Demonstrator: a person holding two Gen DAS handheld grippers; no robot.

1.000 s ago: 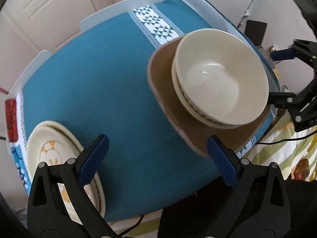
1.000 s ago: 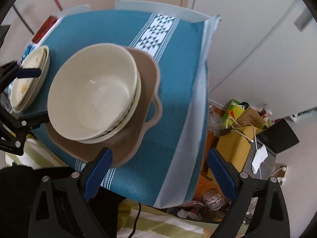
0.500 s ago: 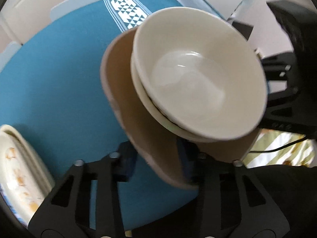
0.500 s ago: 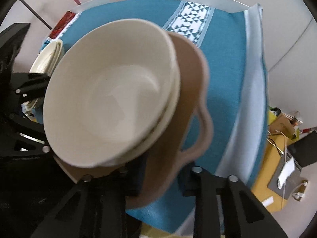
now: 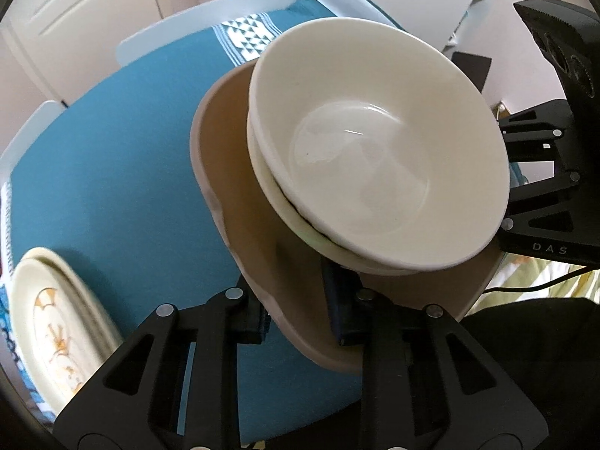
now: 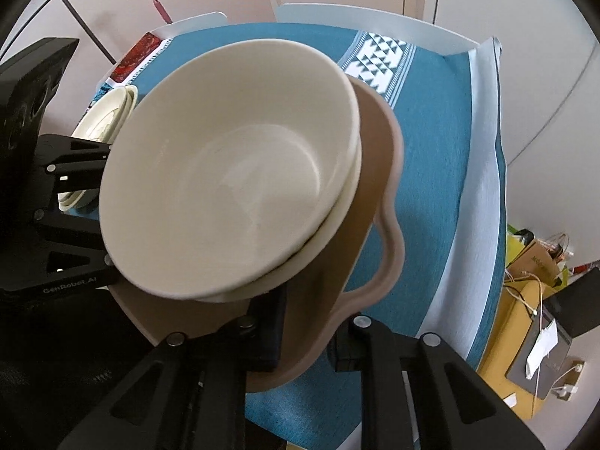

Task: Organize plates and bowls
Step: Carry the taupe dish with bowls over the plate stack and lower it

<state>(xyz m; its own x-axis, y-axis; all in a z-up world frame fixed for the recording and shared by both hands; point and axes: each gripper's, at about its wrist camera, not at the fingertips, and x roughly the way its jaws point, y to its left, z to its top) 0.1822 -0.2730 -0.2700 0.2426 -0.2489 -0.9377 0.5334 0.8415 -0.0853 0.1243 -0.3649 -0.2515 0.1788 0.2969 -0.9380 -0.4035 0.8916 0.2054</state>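
A brown tray-like plate with handles [image 5: 240, 172] [image 6: 378, 172] carries two stacked cream bowls [image 5: 378, 157] [image 6: 228, 172]. My left gripper [image 5: 300, 311] is shut on the plate's near left rim. My right gripper [image 6: 307, 326] is shut on its near right rim, beside the handle [image 6: 390, 258]. The plate is held above the teal tablecloth [image 5: 112, 172] and tilts slightly. Each gripper's body shows in the other's view.
A stack of cream plates with orange patterns [image 5: 52, 330] [image 6: 108, 112] lies at the table's left edge. A red-patterned item [image 6: 138, 56] lies at the far left corner. Boxes, cables and a yellow stand [image 6: 525, 300] sit on the floor to the right.
Both grippers closed in from open onto the brown plate's near rim. The plate with the bowls has come up off the cloth toward the cameras.
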